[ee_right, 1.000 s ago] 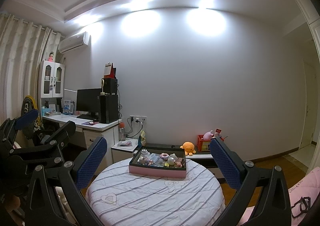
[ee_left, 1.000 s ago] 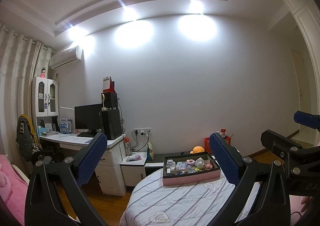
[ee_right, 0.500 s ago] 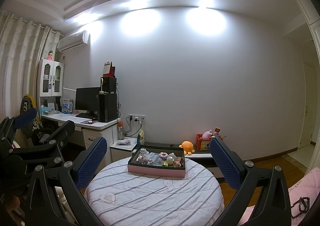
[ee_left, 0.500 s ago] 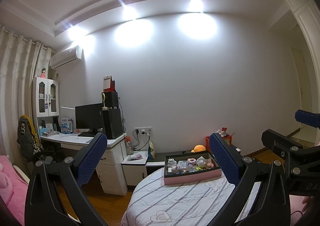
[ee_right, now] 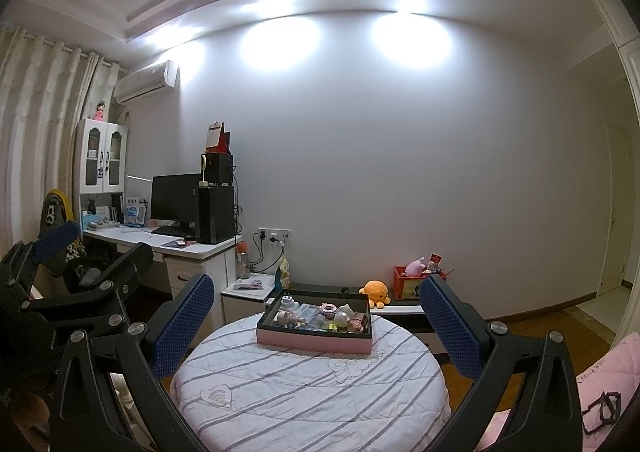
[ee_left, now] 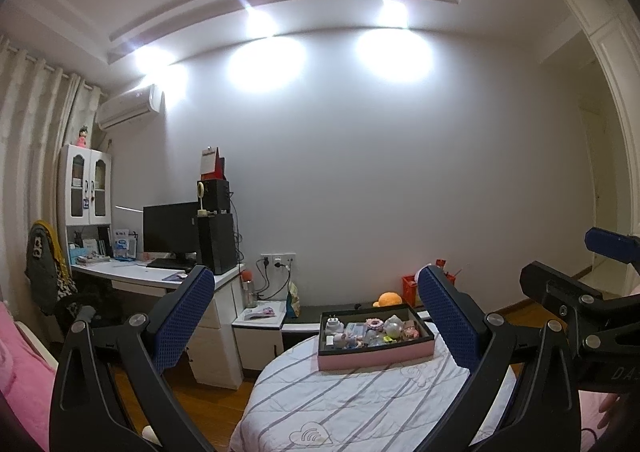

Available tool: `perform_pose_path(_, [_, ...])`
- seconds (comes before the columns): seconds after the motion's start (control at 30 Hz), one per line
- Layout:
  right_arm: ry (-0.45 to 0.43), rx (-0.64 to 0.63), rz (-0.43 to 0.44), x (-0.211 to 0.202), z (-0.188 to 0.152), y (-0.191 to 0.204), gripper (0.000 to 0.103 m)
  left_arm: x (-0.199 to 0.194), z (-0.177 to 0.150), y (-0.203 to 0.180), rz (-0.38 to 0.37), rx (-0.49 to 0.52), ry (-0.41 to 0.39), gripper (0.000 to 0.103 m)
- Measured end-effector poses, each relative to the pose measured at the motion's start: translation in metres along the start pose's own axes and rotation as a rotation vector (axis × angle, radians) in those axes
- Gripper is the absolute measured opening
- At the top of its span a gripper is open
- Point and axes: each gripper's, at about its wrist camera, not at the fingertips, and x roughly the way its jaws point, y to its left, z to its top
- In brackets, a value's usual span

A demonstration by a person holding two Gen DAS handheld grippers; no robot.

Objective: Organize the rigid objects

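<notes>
A pink-sided box with a black rim (ee_left: pixel 374 357) (ee_right: pixel 316 341) sits at the far side of a round table under a striped white cloth (ee_left: pixel 344 408) (ee_right: pixel 304 380). Several small toys and trinkets (ee_left: pixel 372 330) (ee_right: pixel 320 317) lie inside it, among them a white plug-like piece (ee_left: pixel 333 324). My left gripper (ee_left: pixel 316 312) is open, held well short of the box and above the table's near side. My right gripper (ee_right: pixel 318 316) is open too, also short of the box. Nothing is between either pair of blue pads.
A white desk (ee_right: pixel 188 248) with a monitor (ee_right: pixel 176 204) and black tower stands at the left, a low bedside cabinet (ee_right: pixel 244 296) beside it. An orange plush (ee_right: pixel 374 292) and a red box (ee_right: pixel 406 284) sit on a low bench behind the table. Pink bedding (ee_right: pixel 600 388) lies at the right.
Both views have shifted slightly; the table and box sit a little further left in each. Both grippers have stayed open and empty.
</notes>
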Motion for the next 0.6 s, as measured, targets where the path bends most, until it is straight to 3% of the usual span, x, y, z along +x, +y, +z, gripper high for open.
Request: perform_pose_path(0.6, [0.013, -0.001, -0.011, 0.0024, -0.0006, 0.0011, 0.103, 0.0059, 0.0013, -0.0017, -0.008, 0.007, 0.015, 0.103])
